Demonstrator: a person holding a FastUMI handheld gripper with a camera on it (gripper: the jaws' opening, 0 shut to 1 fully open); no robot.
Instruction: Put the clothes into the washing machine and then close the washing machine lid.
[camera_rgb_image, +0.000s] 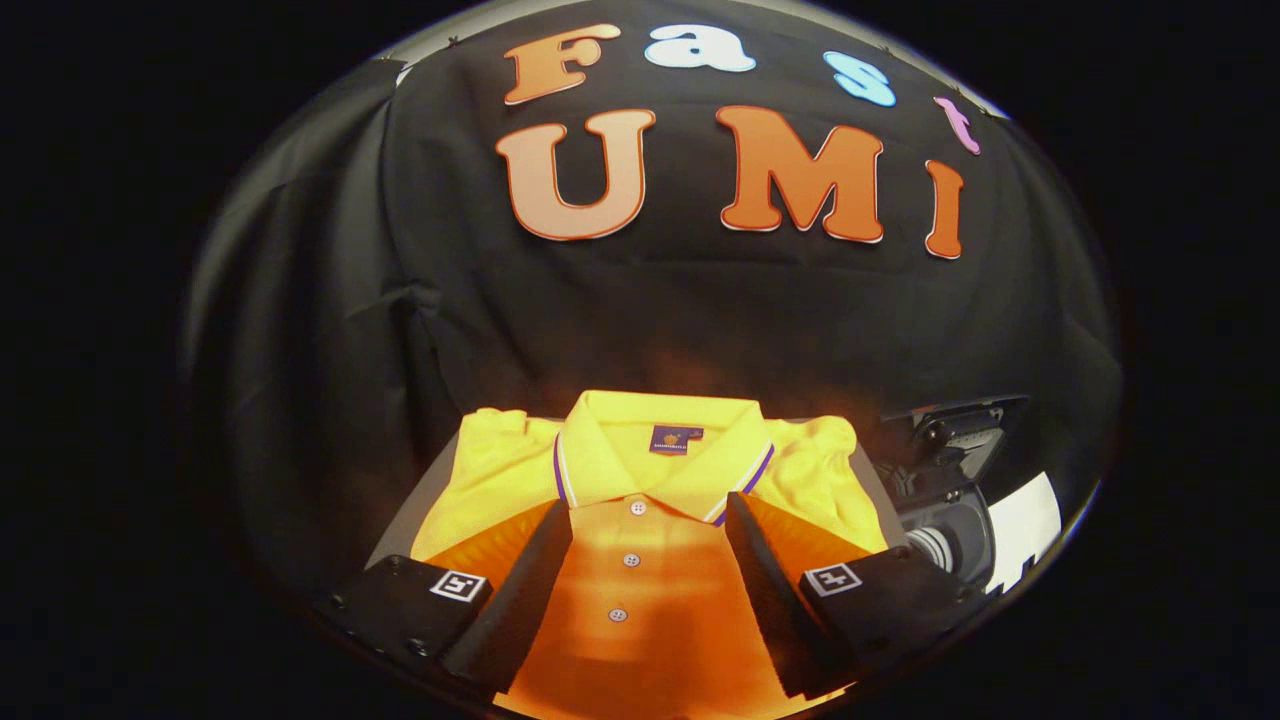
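Gripper view looks forward along the two fingers over one folded polo shirt (650, 470), yellow, lying flat with its collar toward the booth wall. Taking the shirt as landmark: the gripper (648, 515) hangs just above its chest, fingers spread wide apart, one finger (525, 590) over the shirt's left front and the other over its right front, with the button placket running up the gap between them. Neither finger visibly presses into the cloth, so nothing is clamped.

Counting on the shirt: one collar (660, 450), edged with a purple and white stripe; one small dark label inside the neck; three white buttons (631, 560) in a line down the placket, the topmost just under the collar opening. Two sleeves show, one folded out to each side of the collar. Each finger carries one square black-and-white marker (458, 586) on its mount, two in all.

Under the shirt lies one grey flat surface (420, 500), showing as narrow strips past the sleeves on both sides; the shirt covers most of it.

Right of the shirt, just beyond the right sleeve, stands one grey and black machine part (950, 470) with a ribbed round piece low on it; whether this is the washing machine, or whether any lid is open, cannot be told. Beyond the shirt hangs the black cloth wall (300, 300).
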